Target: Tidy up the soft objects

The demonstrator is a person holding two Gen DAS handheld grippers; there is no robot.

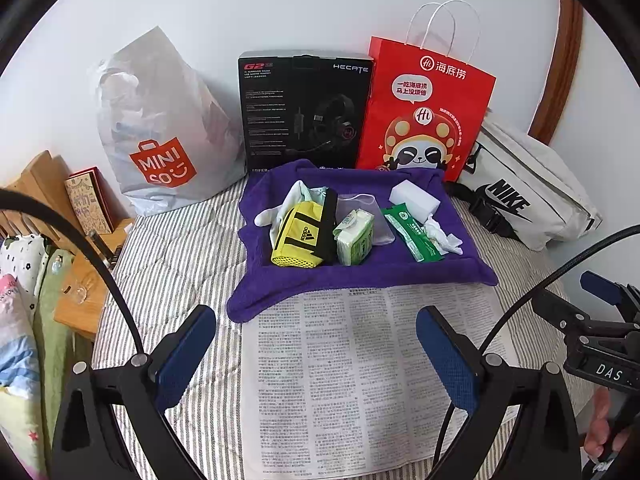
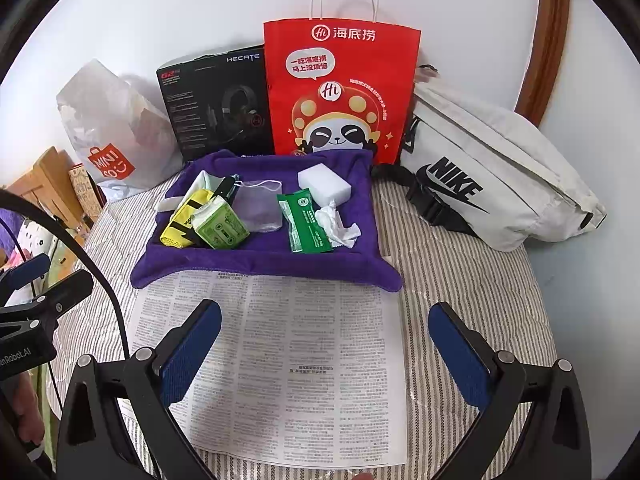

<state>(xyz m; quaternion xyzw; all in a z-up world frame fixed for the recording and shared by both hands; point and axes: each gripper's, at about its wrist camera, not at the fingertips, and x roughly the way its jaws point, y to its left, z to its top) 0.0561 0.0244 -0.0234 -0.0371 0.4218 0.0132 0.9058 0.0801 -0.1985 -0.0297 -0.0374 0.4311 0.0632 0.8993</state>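
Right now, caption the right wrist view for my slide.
Open right gripper over newspaper, facing purple towel of soft items.

The left black two-finger gripper with blue mesh pads (image 1: 316,350) has its jaws spread wide, holding nothing, its fingers pointing toward 12 o'clock. The right black gripper with blue padded fingers (image 2: 324,346) is equally wide apart and empty, aimed at 12 o'clock too. A person's hand (image 1: 600,428) grips the right tool's handle at 4 o'clock in the left wrist view.
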